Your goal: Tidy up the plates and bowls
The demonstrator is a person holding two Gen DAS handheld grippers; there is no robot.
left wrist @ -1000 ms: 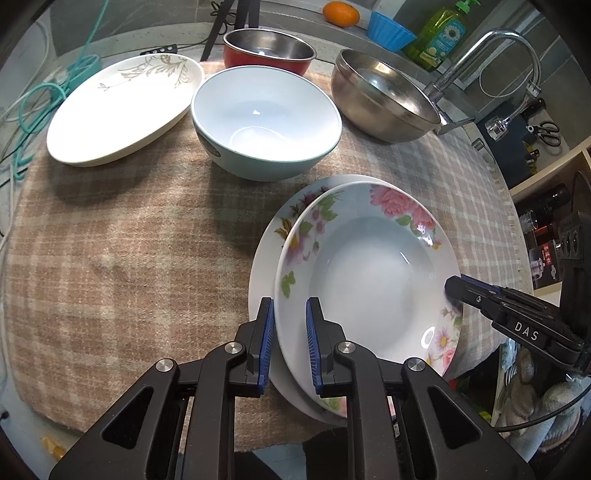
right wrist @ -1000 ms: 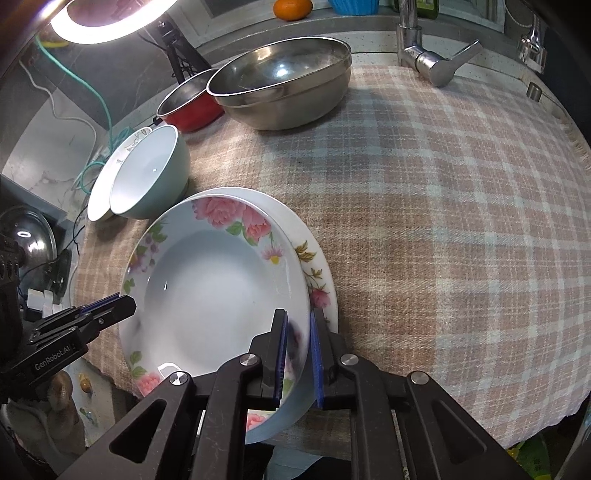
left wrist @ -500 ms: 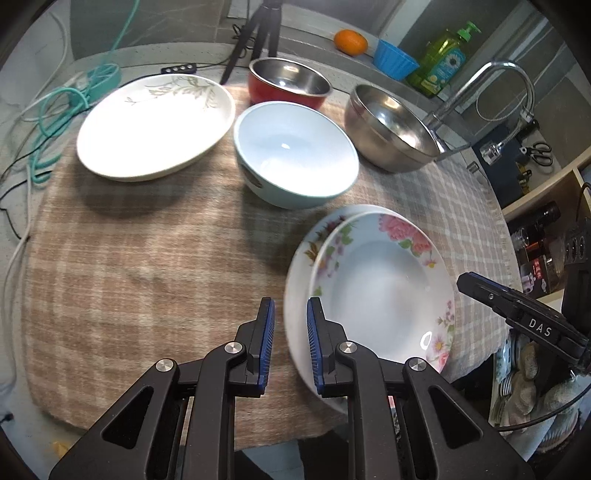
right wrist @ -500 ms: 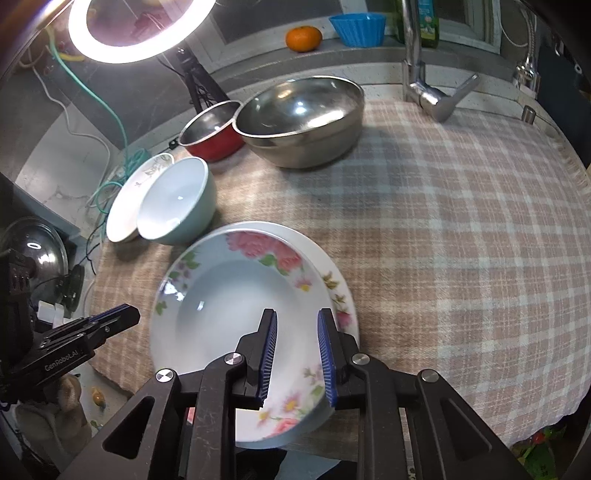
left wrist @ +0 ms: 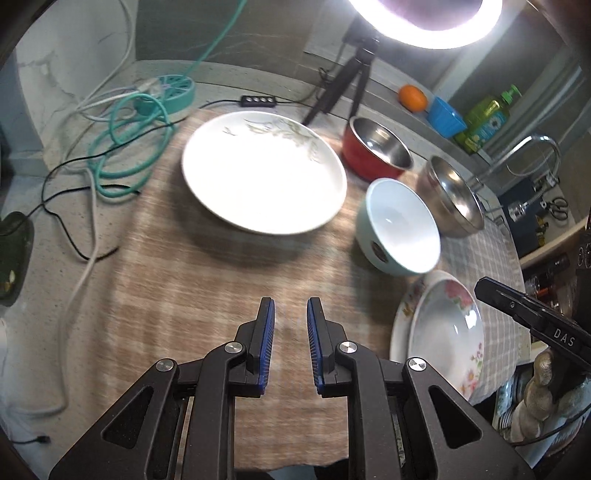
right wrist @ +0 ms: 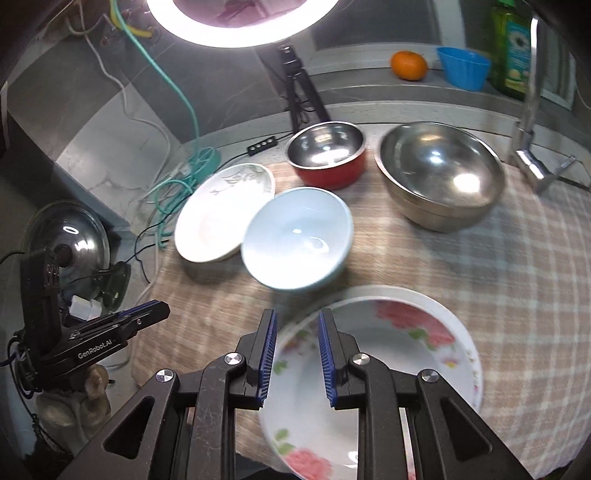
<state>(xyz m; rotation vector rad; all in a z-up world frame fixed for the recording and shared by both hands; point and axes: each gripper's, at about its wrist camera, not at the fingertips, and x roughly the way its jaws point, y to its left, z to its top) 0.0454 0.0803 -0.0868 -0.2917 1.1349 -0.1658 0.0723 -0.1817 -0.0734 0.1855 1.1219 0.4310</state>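
Left wrist view
Left gripper (left wrist: 289,325): jaws parted, holding nothing, above the checked cloth (left wrist: 192,280)
White leaf-pattern plate (left wrist: 264,173): ahead on the cloth
Teal bowl (left wrist: 400,227): right of it, near the steel bowl (left wrist: 452,197) and red bowl (left wrist: 376,153)
Floral dish (left wrist: 445,328): stacked on a floral plate (left wrist: 400,317) at the cloth's right edge

Right wrist view
Right gripper (right wrist: 297,338): jaws apart, empty, over the floral dish's (right wrist: 373,373) near rim; contact unclear
Room: ring light (right wrist: 240,26), tap (right wrist: 532,110), orange (right wrist: 409,65) on the ledge
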